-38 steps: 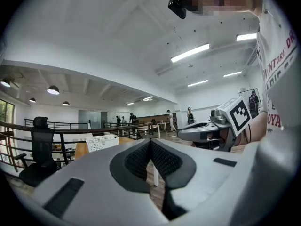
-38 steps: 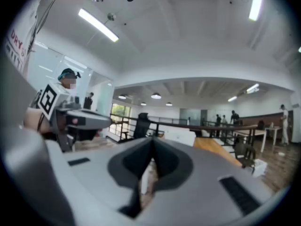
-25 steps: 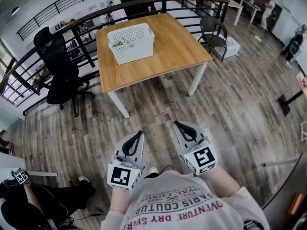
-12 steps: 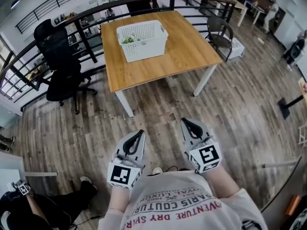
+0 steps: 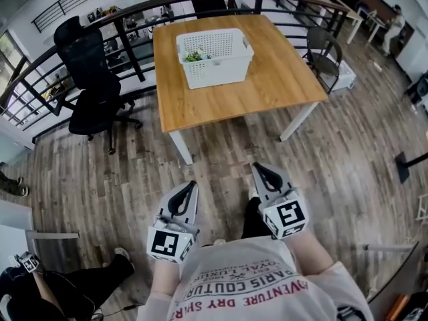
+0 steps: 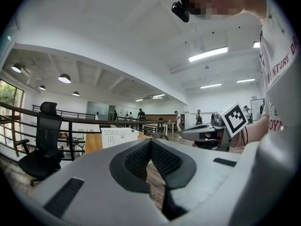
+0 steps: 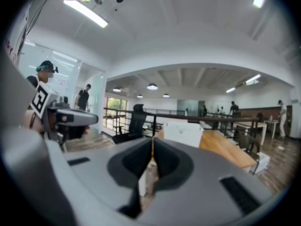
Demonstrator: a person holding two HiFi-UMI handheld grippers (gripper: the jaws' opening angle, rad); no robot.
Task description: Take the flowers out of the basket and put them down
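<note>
The left grey two-jaw gripper (image 5: 192, 186), its black-padded jaws pressed together on nothing, is held level close in front of the person's torso. Beside it but apart, the right grey two-jaw gripper (image 5: 257, 170) is likewise closed and empty, its nose tipped slightly downward. Each carries a white cube with black square markers at its rear, and a forearm runs back from each to the person's white T-shirt with red lettering (image 5: 247, 283). Both tools point ahead, side by side, over the grey-brown wood-plank floor (image 5: 334, 152).

Well ahead of the jaws stands the rectangular light-wood table with white legs (image 5: 267, 79). On its far half sits the white perforated plastic basket (image 5: 217, 72), upright. The small green sprigs of flowers (image 5: 195, 55) lie inside it, toward its left end as the head view shows it, well apart from both grippers. Whether they touch the basket wall cannot be told.

A black high-backed office chair (image 5: 93, 79) stands left of the table, against the black metal railing (image 5: 134, 19) that curves behind it. A dark grey armchair (image 5: 324, 52) sits off the table's right corner
</note>
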